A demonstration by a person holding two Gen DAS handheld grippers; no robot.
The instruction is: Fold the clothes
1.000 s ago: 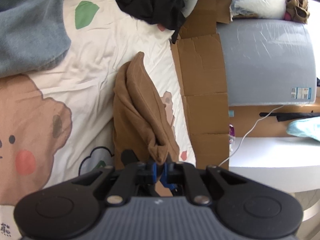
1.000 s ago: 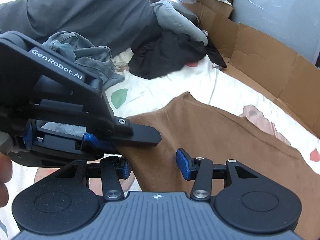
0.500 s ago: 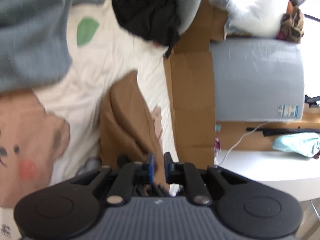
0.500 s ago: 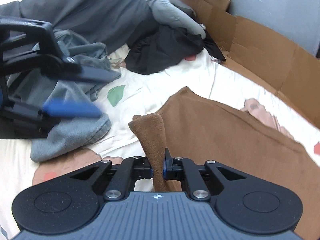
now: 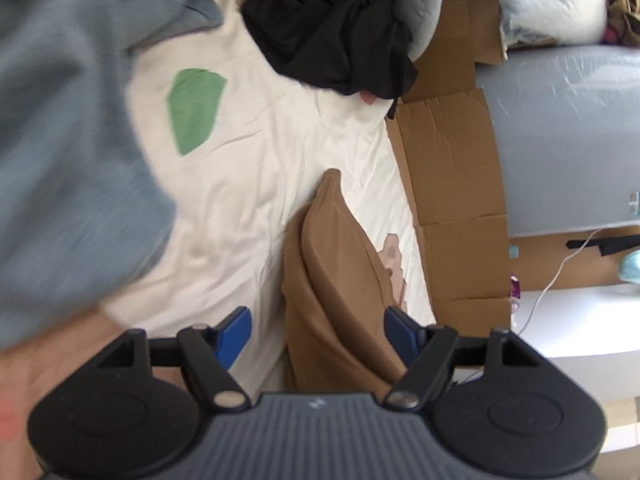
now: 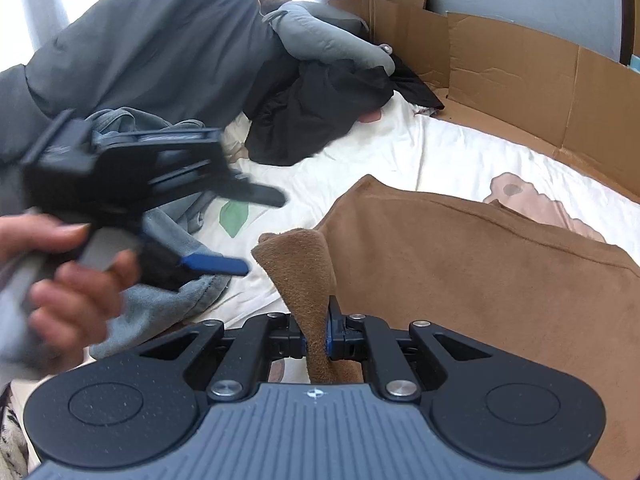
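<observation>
The right gripper [image 6: 316, 338] is pinched tight on cloth [image 6: 304, 276]; the left gripper [image 5: 318, 330], its jaws just opened wide, grips nothing.

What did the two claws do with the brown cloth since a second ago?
The left claw let go of the brown cloth: its jaws have just been opening, and it pulled away toward the grey clothes. The right claw closed on a corner of the cloth and holds it pinched. The black clothes and cardboard stayed put.
</observation>
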